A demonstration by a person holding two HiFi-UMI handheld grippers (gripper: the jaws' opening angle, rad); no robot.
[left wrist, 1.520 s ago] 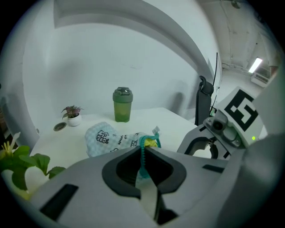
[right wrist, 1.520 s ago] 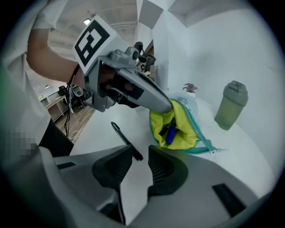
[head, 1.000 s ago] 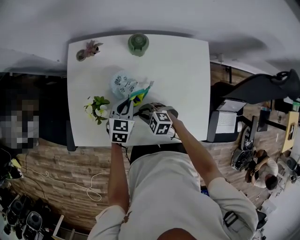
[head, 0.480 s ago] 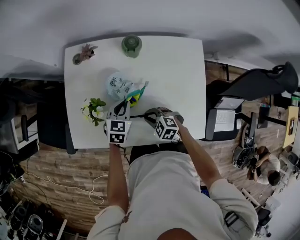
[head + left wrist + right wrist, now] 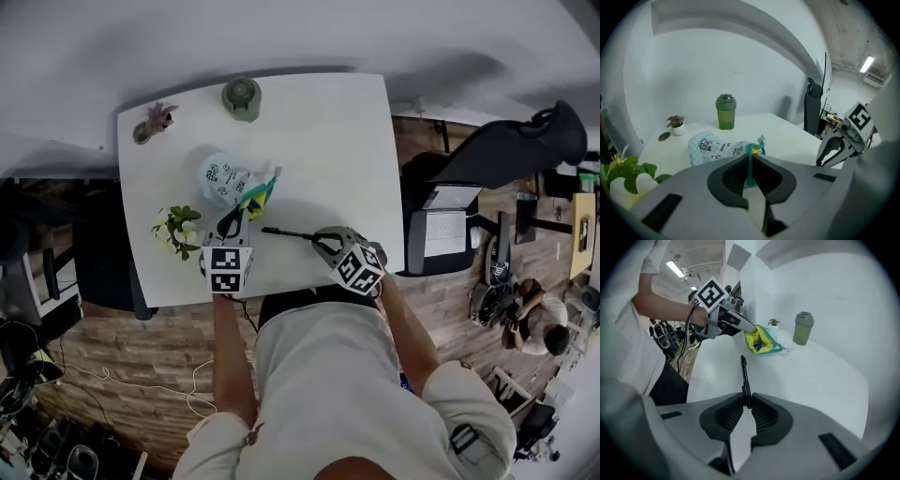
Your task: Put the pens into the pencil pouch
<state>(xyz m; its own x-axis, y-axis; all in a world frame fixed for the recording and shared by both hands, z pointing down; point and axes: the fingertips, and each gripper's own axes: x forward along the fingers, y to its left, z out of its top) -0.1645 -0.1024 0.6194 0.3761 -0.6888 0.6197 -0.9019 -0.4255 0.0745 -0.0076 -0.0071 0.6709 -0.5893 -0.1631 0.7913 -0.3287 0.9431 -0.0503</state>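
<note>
currently: left fingers [image 5: 729,180] clamped on pouch [image 5: 225,178] mouth, open; right fingers [image 5: 724,416] gripping one pen [image 5: 286,232], apart from pouch; insertion pending.

even bright light, soft shadows, strong fisheye edges

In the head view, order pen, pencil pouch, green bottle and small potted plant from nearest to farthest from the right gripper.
1. The pen: held in the right gripper.
2. The pencil pouch: to its left, mid-table.
3. The green bottle: far edge.
4. The small potted plant: far left corner.
</note>
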